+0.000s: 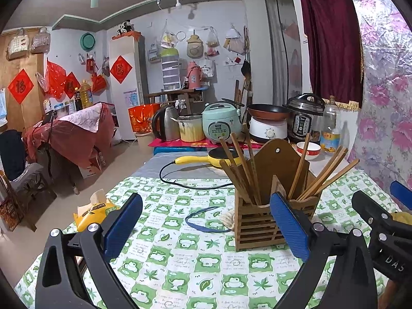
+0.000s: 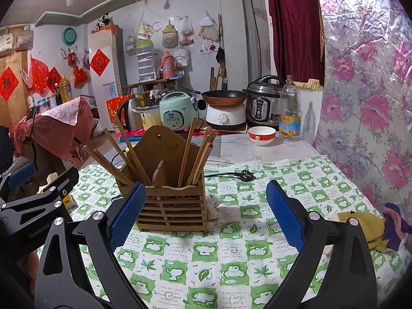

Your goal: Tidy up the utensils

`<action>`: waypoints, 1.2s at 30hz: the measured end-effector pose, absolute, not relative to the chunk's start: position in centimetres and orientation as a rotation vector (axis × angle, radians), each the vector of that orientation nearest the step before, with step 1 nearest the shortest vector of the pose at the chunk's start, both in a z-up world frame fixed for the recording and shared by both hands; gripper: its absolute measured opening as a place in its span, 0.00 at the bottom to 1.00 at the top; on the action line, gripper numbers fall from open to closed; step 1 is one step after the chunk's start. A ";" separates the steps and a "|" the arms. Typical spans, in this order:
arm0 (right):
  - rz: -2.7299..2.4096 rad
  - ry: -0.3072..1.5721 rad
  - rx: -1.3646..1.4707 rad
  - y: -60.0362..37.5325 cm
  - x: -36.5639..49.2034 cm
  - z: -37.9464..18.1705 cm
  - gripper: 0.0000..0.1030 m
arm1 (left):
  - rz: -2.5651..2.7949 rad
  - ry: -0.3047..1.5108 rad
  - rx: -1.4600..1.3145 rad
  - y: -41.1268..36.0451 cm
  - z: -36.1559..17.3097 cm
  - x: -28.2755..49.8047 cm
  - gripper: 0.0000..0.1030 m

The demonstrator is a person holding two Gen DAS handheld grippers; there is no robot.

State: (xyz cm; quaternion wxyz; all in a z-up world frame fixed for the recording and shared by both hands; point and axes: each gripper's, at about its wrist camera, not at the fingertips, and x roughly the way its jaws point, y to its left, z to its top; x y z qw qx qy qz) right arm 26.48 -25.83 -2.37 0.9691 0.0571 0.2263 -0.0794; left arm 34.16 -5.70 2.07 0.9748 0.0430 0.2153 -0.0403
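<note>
A wooden slatted chopstick holder point(image 1: 257, 224) stands upright on the green-and-white tablecloth point(image 1: 180, 265), with several wooden chopsticks point(image 1: 324, 177) leaning out of both its compartments. My left gripper point(image 1: 206, 226) is open just in front of it, and its right finger point(image 1: 288, 226) overlaps the holder's front corner in the picture. In the right wrist view the same holder point(image 2: 172, 206) and chopsticks point(image 2: 186, 152) sit just beyond my open right gripper point(image 2: 206, 216), toward its left finger point(image 2: 127, 216). Neither gripper holds anything. Each gripper shows at the edge of the other's view.
A blue loop of band point(image 1: 203, 219) and a yellow tissue pack point(image 1: 92, 211) lie left of the holder. Behind are a yellow electric pan with its cord point(image 1: 206, 158), a plug point(image 2: 244, 174), a bowl point(image 2: 262, 135), an oil bottle point(image 2: 289, 110) and cookers. Cloths point(image 2: 365, 229) lie at the right.
</note>
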 end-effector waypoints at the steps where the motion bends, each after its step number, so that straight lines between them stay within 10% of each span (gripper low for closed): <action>1: -0.160 0.457 0.117 -25.8 26.5 -2.4 0.89 | -0.082 0.434 0.086 -5.7 2.1 34.2 0.95; 36: -0.162 0.458 0.118 -26.0 26.5 -2.3 0.91 | -0.074 0.439 0.082 -5.7 1.9 34.4 0.95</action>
